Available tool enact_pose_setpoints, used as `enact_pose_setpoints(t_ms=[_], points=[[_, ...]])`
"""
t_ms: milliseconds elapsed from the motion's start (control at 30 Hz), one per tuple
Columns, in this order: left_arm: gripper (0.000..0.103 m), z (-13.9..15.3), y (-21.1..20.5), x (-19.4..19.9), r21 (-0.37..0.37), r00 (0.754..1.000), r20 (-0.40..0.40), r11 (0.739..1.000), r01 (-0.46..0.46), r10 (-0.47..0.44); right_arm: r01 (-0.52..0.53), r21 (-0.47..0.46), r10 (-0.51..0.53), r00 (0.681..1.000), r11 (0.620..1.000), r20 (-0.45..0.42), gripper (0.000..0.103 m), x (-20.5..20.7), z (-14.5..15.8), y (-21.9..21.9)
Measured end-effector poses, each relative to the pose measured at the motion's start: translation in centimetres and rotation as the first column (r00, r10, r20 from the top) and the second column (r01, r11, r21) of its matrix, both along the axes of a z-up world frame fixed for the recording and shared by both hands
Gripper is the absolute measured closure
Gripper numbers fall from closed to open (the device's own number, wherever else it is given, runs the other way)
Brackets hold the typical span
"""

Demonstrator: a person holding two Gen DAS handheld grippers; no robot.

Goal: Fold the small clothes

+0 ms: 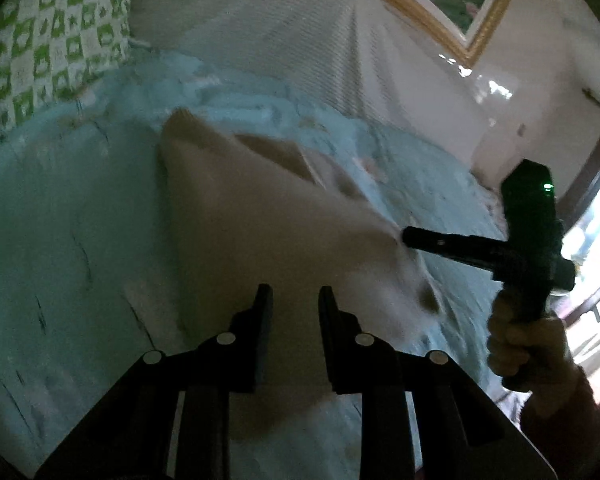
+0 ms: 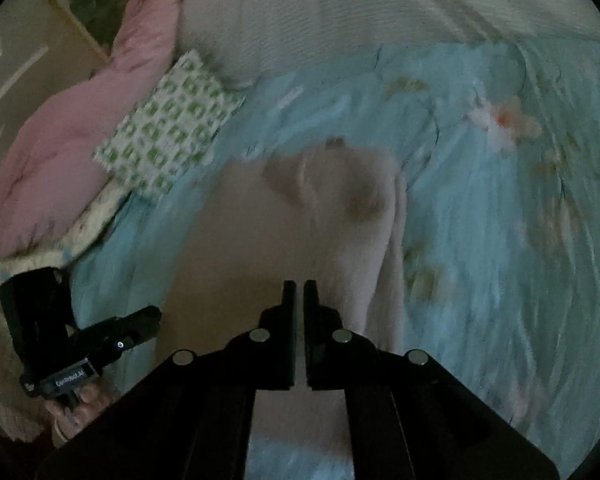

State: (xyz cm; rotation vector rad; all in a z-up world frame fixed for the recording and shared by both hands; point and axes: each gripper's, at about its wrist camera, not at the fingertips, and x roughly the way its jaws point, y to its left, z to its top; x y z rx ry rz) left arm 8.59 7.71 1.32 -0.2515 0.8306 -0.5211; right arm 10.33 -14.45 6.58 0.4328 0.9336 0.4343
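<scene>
Your right tool (image 2: pixel 299 286) is clamped on the beige garment (image 2: pixel 300 208); your left tool (image 1: pixel 294 296) stands slightly apart over this garment, its grip unclear.

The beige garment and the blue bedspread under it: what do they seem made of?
Beige garment: soft matte cloth, perhaps cotton knit; it drapes and creases limply. Blue bedspread: thin printed fabric with flowers, finely wrinkled, slight sheen. Blur leaves the weave unclear.

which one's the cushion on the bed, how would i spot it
Start at the bed with the light blue floral cover. At its head end, a small flat cushion lies between a bunched pink quilt and a big pale pillow. It alone is patterned: green and white checks.
</scene>
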Motion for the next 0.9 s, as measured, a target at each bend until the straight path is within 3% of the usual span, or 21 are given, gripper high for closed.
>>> enact_pose_setpoints(t_ms=[133,200,300,433,600,867,900], points=[[0.081,-3.0,-0.9,-1.1,0.073,0.998,-0.067,0.997,0.008,-0.003,-0.027,-0.078,0.024,0.999,0.997,-0.048,0.099,-2.4,-2.3,0.4],[0.082,-4.0,-0.5,-1.0,0.052,0.997,-0.084,0.999,0.001,0.003,-0.009,-0.126,-0.002,0.996,0.992,-0.084,0.101,-2.9,-4.2,0.0],[0.083,-4.6,-0.2,-1.0,0.023,0.995,-0.099,1.000,0.000,0.002,0.017,-0.066,-0.023,0.996,0.998,-0.088,0.103,-3.5,-5.3,-1.4],[0.084,-5.0,-0.5,-1.5,0.028,0.995,-0.100,1.000,-0.006,0.008,0.026,-0.089,-0.033,0.997,0.996,-0.076,0.103,-4.7,-5.1,-1.5],[0.083,-5.0,-0.9,-1.7,0.045,0.995,-0.094,0.999,-0.017,0.021,0.053,-0.052,-0.057,0.995,0.997,-0.087,0.103,-5.7,-5.4,-1.9],[0.077,-3.7,-0.8,-2.9,0.076,0.996,-0.079,0.997,-0.034,0.040,0.073,-0.060,-0.078,0.993,0.996,-0.094,0.103,-6.7,-4.4,-1.6],[0.075,-3.5,-0.8,-3.0,0.079,0.997,-0.070,0.996,-0.034,0.039,0.073,-0.058,-0.078,0.994,0.996,-0.081,0.099,-7.0,-3.8,-1.5]])
